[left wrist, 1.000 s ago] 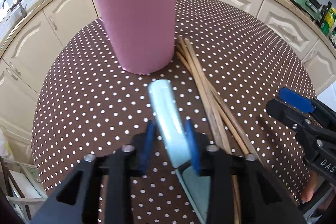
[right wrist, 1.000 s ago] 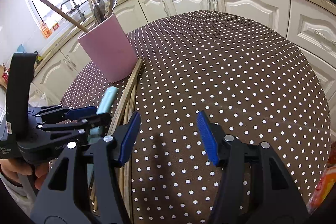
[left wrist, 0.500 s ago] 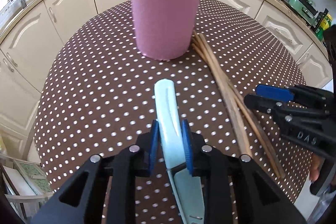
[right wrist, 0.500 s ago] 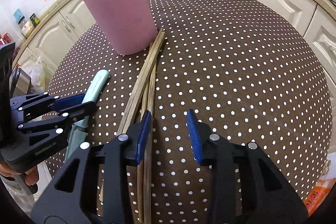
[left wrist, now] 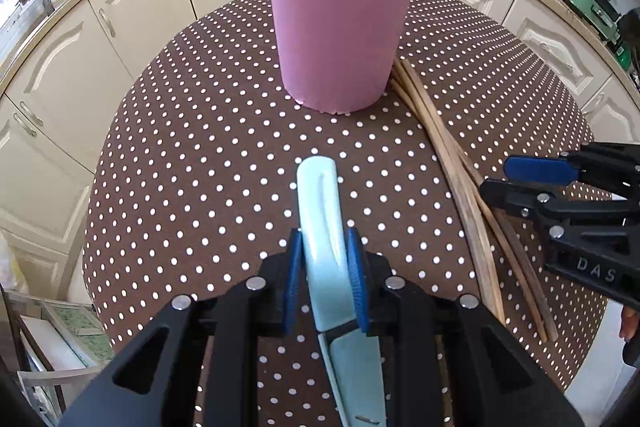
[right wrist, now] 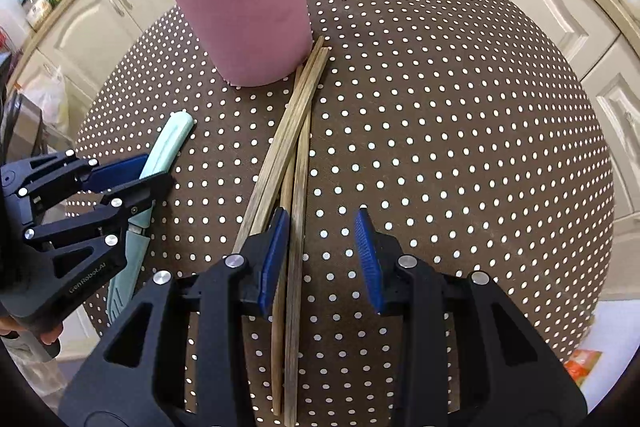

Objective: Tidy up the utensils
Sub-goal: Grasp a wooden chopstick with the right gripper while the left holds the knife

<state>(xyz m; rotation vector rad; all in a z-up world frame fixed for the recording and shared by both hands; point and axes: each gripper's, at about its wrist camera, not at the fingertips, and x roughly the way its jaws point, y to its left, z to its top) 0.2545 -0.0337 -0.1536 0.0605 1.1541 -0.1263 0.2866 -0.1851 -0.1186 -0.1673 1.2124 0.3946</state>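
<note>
1. Left gripper (left wrist: 325, 279) clamps knife (left wrist: 320, 203) at its handle, low over surface (left wrist: 200, 155); sheathed end could swing, clipping cup (left wrist: 340, 27)
2. Right gripper (right wrist: 322, 255) open, its jaws having just narrowed, straddling chopsticks (right wrist: 298, 131); may pinch one stick and scatter the rest

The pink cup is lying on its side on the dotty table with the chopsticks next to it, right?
Not quite. The pink cup stands upright on the dotty table, utensils sticking out of its top; the chopsticks do lie next to it. The right wrist view shows this.
</note>
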